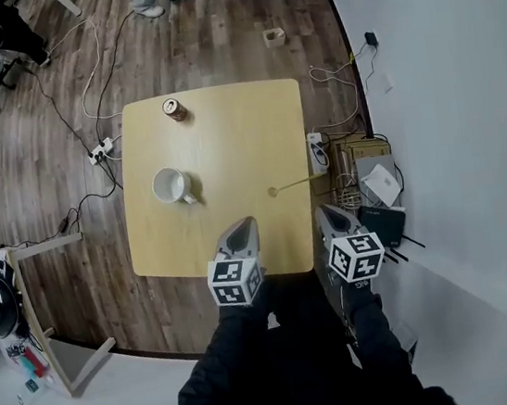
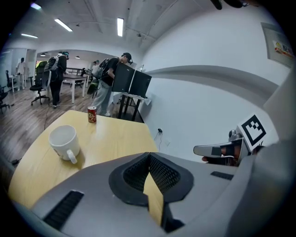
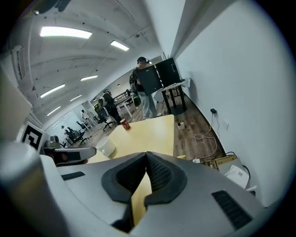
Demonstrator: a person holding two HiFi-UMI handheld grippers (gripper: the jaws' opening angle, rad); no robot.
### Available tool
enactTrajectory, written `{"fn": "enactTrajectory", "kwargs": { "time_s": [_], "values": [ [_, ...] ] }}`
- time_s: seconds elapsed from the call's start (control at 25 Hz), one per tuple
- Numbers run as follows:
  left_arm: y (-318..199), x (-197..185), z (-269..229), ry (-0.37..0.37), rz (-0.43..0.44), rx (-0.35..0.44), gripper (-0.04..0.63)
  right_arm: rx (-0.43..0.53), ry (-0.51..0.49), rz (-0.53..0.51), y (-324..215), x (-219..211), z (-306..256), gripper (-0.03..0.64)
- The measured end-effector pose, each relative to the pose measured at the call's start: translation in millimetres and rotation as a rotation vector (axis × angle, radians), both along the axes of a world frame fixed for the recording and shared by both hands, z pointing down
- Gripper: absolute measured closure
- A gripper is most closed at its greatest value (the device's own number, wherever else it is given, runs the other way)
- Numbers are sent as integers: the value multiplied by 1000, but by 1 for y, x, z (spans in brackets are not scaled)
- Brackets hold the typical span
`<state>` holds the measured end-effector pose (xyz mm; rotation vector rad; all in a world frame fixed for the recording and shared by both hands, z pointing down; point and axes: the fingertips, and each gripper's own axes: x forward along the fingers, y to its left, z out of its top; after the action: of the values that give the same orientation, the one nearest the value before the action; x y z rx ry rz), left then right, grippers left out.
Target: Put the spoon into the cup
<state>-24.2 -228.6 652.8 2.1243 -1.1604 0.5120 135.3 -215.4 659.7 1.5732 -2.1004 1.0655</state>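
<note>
A white cup (image 1: 172,186) stands on the left half of the light wooden table (image 1: 225,135), its handle toward me; it also shows in the left gripper view (image 2: 63,141) and the right gripper view (image 3: 107,146). A thin gold-coloured spoon (image 1: 296,182) lies flat near the table's right edge. My left gripper (image 1: 243,225) hovers over the near edge of the table, shut and empty (image 2: 149,155). My right gripper (image 1: 328,212) is beside it, just off the table's near right corner, also shut with nothing in it (image 3: 146,153). Both are apart from spoon and cup.
A red drink can (image 1: 174,110) stands near the table's far edge. A power strip (image 1: 318,152), cables and boxes (image 1: 366,167) lie on the floor between table and white wall. A wooden rack (image 1: 49,310) stands at left. People stand by desks in the background.
</note>
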Motion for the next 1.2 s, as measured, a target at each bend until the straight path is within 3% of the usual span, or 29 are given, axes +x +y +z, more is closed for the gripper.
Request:
{"fn": "enactTrajectory", "kwargs": {
  "time_s": [0.36, 0.72, 1.0, 1.2],
  "values": [
    [-24, 23, 67, -38, -4, -66, 561, -45, -46, 65, -33, 31, 74, 595],
    [-40, 36, 104, -56, -21, -96, 561, -63, -96, 162, -57, 59, 121, 589],
    [-49, 41, 114, -62, -27, -94, 561, -69, -130, 229, -69, 73, 143, 525],
    [-52, 40, 121, -63, -36, -103, 561, -94, -256, 287, -74, 77, 161, 471]
  ]
}}
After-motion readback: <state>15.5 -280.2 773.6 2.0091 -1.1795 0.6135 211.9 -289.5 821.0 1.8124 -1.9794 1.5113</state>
